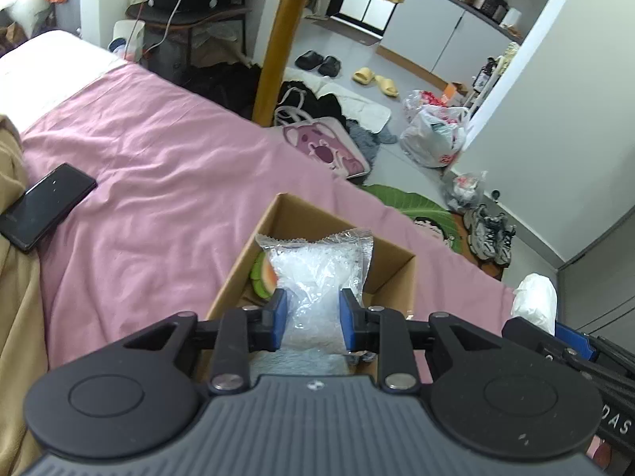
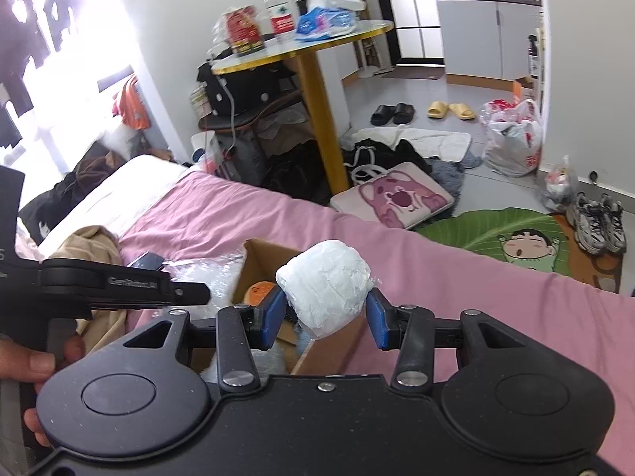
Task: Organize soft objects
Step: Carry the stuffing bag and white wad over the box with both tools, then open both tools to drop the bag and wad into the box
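Blue-padded left gripper (image 1: 310,319) fingers clamp clear packet (image 1: 317,277) over cardboard box (image 1: 391,273); right gripper (image 2: 326,314) fingers grasp white roll (image 2: 325,283).

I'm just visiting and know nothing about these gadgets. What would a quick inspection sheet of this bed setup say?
Surface: bed with pink sheet, wrinkled.
Job's things: open cardboard box on the sheet, a watermelon-patterned toy inside; clear plastic packet over the box; white wrapped bundle beside it.
Clutter: black phone and tan blanket on the bed.
Grippers: left gripper shut on the packet; right gripper holding the bundle, right pad looks slightly apart.
Cables: white cable hanging by the black bag.
Surroundings: yellow-legged table, slippers, sneakers, plastic bags, leaf rug on the floor.
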Motion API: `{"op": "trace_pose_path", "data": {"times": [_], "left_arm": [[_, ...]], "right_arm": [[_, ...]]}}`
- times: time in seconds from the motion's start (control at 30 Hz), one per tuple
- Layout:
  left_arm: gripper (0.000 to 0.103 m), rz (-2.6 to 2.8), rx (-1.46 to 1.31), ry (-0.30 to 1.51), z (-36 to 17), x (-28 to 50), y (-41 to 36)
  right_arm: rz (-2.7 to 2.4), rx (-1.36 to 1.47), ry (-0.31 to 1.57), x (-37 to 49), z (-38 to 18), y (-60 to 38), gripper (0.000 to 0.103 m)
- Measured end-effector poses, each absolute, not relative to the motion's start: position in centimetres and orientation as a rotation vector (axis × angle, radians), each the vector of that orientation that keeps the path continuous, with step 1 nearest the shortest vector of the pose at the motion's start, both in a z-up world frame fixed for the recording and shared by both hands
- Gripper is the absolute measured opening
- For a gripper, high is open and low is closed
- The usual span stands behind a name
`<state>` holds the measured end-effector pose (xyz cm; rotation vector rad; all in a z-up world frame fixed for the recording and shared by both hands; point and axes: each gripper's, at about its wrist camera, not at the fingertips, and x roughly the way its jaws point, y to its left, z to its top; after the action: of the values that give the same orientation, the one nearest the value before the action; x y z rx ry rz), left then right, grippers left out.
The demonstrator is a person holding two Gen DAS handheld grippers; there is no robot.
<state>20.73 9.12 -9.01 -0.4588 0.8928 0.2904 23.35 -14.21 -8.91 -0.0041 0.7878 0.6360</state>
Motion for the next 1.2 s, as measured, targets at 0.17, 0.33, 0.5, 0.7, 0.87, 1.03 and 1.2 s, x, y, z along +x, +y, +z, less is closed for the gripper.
{"op": "trace_pose_path", "data": {"times": [0.17, 0.33, 0.5, 0.7, 0.87, 1.03, 1.2], "left_arm": [[0.031, 0.307, -0.454, 0.901, -9.7, 20.8, 10.1], [0.033, 0.312, -0.476, 0.893, -9.6, 20.5, 11.1], [0.036, 0.313, -0.500, 0.898, -9.7, 20.6, 11.9], [0.052, 0.333, -0.505, 0.894, -9.5, 20.5, 12.4], [0.064, 0.345, -0.513, 0.892, -9.0, 20.1, 12.8], [0.074, 0.370, -0.503, 0.875, -8.4, 19.6, 13.1], [0.080, 0.363, -0.494, 0.877, -8.0, 19.4, 12.6]], "right_arm": [[0.658, -0.033, 0.798, 23.4, -9.6, -12.1, 0.043], [0.667, -0.053, 0.825, 24.0, -10.4, -10.5, 0.044], [0.676, -0.042, 0.833, 24.4, -10.9, -9.9, 0.044], [0.722, -0.021, 0.842, 24.0, -11.2, -8.3, 0.044], [0.758, -0.017, 0.850, 23.8, -11.5, -7.0, 0.047], [0.806, 0.032, 0.844, 23.5, -11.2, -7.2, 0.060], [0.767, 0.017, 0.855, 23.2, -10.6, -8.7, 0.061]]}}
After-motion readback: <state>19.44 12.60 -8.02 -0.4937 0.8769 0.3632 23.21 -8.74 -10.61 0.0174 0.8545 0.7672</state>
